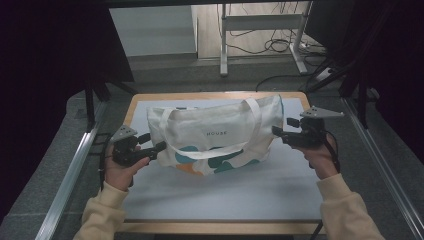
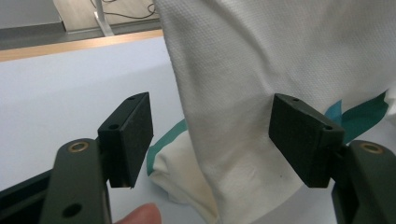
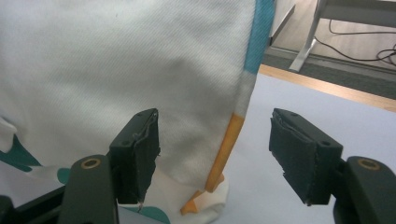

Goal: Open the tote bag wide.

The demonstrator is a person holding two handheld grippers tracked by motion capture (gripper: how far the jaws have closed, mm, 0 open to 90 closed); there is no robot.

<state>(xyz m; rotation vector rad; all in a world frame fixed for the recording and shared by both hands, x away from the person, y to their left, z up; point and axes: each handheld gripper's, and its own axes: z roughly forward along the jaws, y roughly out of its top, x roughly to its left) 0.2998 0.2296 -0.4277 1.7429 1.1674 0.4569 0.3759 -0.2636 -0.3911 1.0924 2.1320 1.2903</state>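
Note:
A cream canvas tote bag (image 1: pixel 215 131) with teal and orange patches and a looped handle (image 1: pixel 205 152) lies on the pale mat (image 1: pixel 225 190) in the high view. My left gripper (image 1: pixel 156 147) is open at the bag's left end. In the left gripper view the bag's left edge (image 2: pixel 233 140) sits between the gripper's (image 2: pixel 212 140) wide-apart jaws. My right gripper (image 1: pixel 278 131) is open at the bag's right end. In the right gripper view the bag's teal and orange side seam (image 3: pixel 229 135) runs between the gripper's (image 3: pixel 215 154) spread jaws.
The wooden table edge (image 1: pixel 215 95) frames the mat. Metal rails (image 1: pixel 70 175) run along both sides. Behind the table stand a desk frame (image 1: pixel 260 30) and floor cables (image 1: pixel 280 47). Dark curtains (image 1: pixel 45 60) hang at left and right.

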